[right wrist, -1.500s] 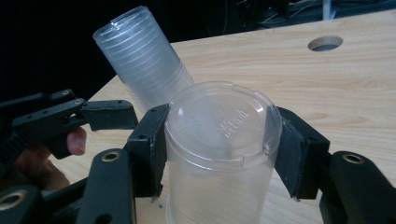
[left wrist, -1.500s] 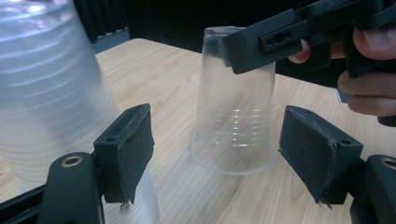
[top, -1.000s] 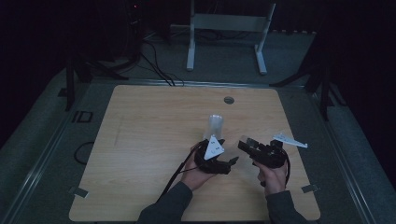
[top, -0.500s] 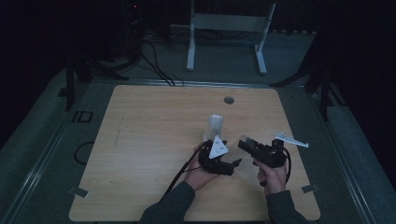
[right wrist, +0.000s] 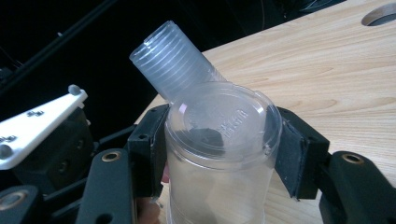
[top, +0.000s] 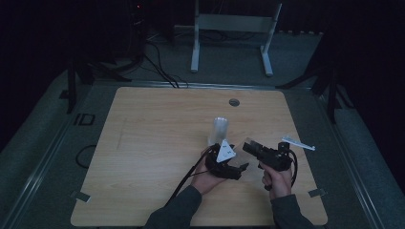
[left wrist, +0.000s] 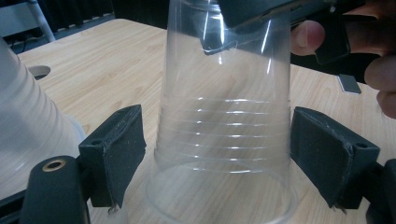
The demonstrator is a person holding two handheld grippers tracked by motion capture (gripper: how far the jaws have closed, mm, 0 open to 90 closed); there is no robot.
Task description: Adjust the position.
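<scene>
I've got a clear plastic cup [right wrist: 219,154] upside down, pinched at its closed end between my right gripper [right wrist: 219,149] pads. My left gripper [left wrist: 217,154] straddles its ribbed lower wall, jaws wide, gaps both sides. A stack of cups [top: 218,131] stands just behind on the wooden table [top: 143,143].

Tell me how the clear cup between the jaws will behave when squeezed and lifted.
The cup looks thin and see-through, so it is probably very light and easily dented by a hard squeeze. Its smooth tapered wall may slip; the ribbed band should help grip.
</scene>
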